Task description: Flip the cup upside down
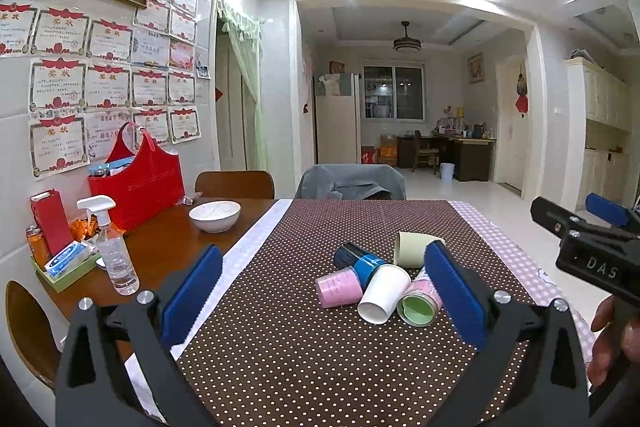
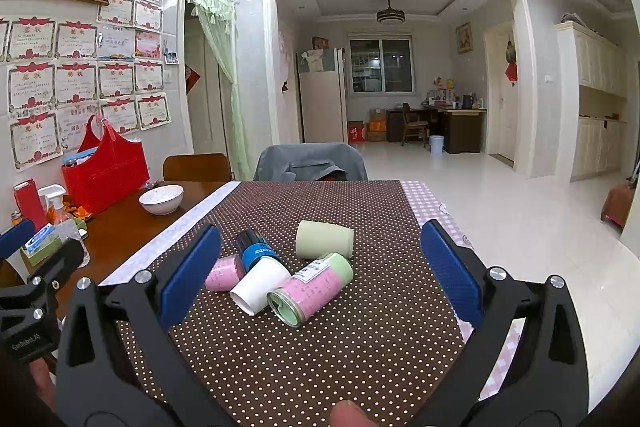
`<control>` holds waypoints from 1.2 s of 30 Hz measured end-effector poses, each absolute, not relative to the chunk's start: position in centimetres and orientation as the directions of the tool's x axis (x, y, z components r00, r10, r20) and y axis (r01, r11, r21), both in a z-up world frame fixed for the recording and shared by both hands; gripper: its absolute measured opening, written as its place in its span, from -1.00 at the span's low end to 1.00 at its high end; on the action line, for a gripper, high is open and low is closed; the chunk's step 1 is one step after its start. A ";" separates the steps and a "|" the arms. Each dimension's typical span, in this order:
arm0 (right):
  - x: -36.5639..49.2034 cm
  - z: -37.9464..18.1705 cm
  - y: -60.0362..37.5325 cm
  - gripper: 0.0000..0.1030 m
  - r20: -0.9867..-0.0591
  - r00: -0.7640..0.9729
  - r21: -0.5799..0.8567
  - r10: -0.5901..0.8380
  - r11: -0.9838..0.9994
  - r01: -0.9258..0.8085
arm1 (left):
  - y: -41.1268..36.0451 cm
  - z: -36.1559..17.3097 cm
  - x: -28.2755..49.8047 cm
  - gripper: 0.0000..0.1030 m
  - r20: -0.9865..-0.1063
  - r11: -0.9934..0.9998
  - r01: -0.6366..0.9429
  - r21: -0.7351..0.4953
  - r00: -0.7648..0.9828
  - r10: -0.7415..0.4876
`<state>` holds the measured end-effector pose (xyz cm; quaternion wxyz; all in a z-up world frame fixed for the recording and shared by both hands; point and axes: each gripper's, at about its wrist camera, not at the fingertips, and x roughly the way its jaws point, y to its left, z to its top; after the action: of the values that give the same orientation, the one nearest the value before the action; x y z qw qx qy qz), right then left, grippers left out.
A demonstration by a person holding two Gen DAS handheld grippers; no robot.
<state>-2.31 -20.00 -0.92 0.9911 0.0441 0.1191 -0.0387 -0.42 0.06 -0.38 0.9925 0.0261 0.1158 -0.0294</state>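
Note:
Several cups lie on their sides in a cluster on the brown dotted tablecloth (image 1: pixel 280 347): a white cup (image 1: pixel 383 293) (image 2: pixel 260 285), a small pink cup (image 1: pixel 338 287) (image 2: pixel 224 273), a blue and black cup (image 1: pixel 360 261) (image 2: pixel 254 247), a pink and green cup (image 1: pixel 420 301) (image 2: pixel 310 289) and a pale green cup (image 1: pixel 416 247) (image 2: pixel 324 239). My left gripper (image 1: pixel 326 297) is open and empty, just short of the cluster. My right gripper (image 2: pixel 316 267) is open and empty, also in front of the cluster.
A white bowl (image 1: pixel 215 215), a red bag (image 1: pixel 138 183), a spray bottle (image 1: pixel 114 251) and a tissue box (image 1: pixel 68 259) stand on the wooden table at the left. Chairs (image 1: pixel 350 183) stand at the table's far edge. The table's right edge drops to the floor.

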 end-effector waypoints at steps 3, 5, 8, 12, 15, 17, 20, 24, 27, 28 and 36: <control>-2.3 -0.9 -20.0 0.89 -0.239 0.969 0.079 -0.066 0.993 0.088 | -0.1 -0.5 -0.4 0.93 -0.237 0.996 0.071 0.048 0.970 -0.058; -2.3 -1.0 -20.0 0.89 -0.242 0.968 0.080 -0.064 0.993 0.085 | -0.2 -0.6 -0.3 0.93 -0.242 0.996 0.077 0.052 0.968 -0.062; -2.0 -1.1 -20.0 0.89 -0.252 0.966 0.079 -0.057 0.994 0.079 | -0.3 -0.7 -0.1 0.93 -0.246 0.995 0.086 0.056 0.967 -0.070; -1.5 -1.3 -20.1 0.89 -0.264 0.963 0.069 -0.057 0.995 0.078 | -0.2 -0.9 0.4 0.93 -0.255 0.993 0.100 0.055 0.963 -0.083; -0.9 -1.4 -20.1 0.89 -0.277 0.959 0.064 -0.057 0.995 0.077 | -0.1 -1.4 1.3 0.93 -0.274 0.993 0.108 0.057 0.958 -0.088; -0.3 -1.7 -20.0 0.89 -0.289 0.956 0.058 -0.051 0.996 0.070 | 0.0 -1.7 2.0 0.93 -0.291 0.992 0.115 0.055 0.952 -0.094; 0.6 -2.1 -19.8 0.89 -0.309 0.950 0.046 -0.041 0.997 0.058 | 0.2 -2.2 3.3 0.93 -0.312 0.990 0.126 0.062 0.945 -0.100; 2.1 -2.9 -19.6 0.89 -0.344 0.939 0.043 -0.021 0.998 0.039 | 0.2 -2.9 5.3 0.93 -0.346 0.988 0.138 0.075 0.932 -0.104; 3.6 -3.7 -19.7 0.89 -0.382 0.924 0.043 -0.009 0.999 0.028 | 0.1 -4.0 7.4 0.93 -0.383 0.984 0.152 0.096 0.918 -0.104; 4.1 -4.0 -19.8 0.89 -0.392 0.920 0.041 -0.010 0.999 0.028 | 0.1 -4.3 8.1 0.93 -0.394 0.982 0.156 0.101 0.913 -0.105; 7.7 -6.7 -20.3 0.89 -0.480 0.877 0.049 0.005 0.999 0.021 | 0.3 -7.7 14.8 0.93 -0.525 0.965 0.219 0.142 0.844 -0.115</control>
<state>7.74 -20.25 -6.66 0.9684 0.0266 0.2478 -0.0041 14.83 0.31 -7.67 0.9550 0.0985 0.2656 -0.0874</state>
